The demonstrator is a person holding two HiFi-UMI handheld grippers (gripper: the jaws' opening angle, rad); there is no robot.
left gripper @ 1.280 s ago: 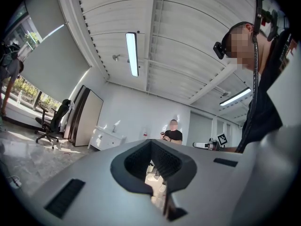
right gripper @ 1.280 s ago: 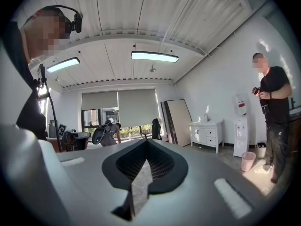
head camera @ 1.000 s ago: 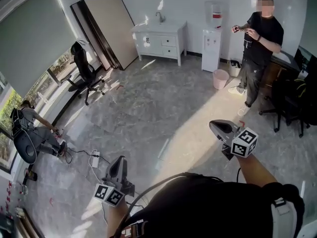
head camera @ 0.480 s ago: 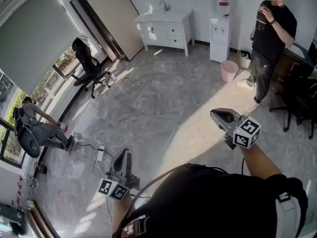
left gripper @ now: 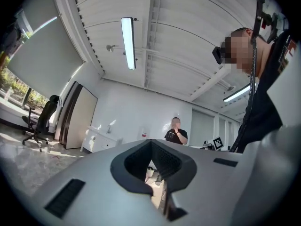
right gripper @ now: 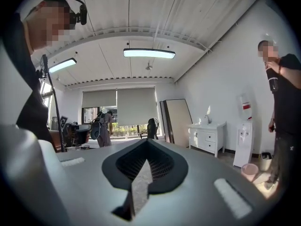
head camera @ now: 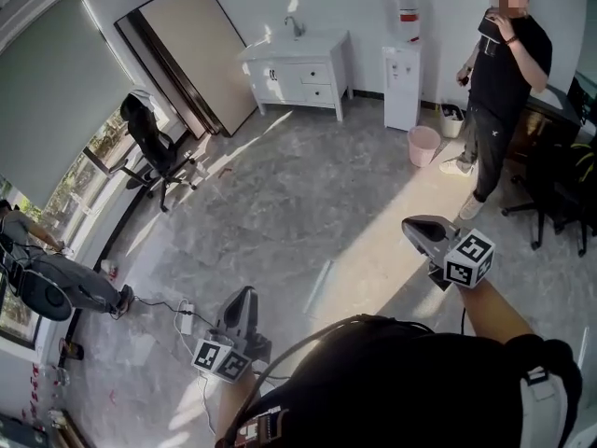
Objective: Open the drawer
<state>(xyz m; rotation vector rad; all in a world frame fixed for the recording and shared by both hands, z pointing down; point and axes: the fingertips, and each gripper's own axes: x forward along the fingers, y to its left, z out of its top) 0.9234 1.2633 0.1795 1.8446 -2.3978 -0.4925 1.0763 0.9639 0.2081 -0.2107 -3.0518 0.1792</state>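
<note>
Both claws together, empty: left gripper point(head camera: 246, 294), right gripper point(head camera: 411, 225). My view swung slightly; cabinet point(head camera: 297, 71) still far. Drawer untouched.

My left tongs point(head camera: 246, 294) and right tongs point(head camera: 412, 225) are grey with black pads, their cubes point(head camera: 469, 260) patterned in black and white squares. The cabinet point(head camera: 298, 68) is white, its drawers point(head camera: 315, 74) too. Right of it the dispenser point(head camera: 402, 73) is white with a red band, and the bin point(head camera: 423, 146) is pink. Left of it the board point(head camera: 191, 49) is beige, edged in dark brown. In front of it the floor point(head camera: 280, 203) is marbled grey.
</note>
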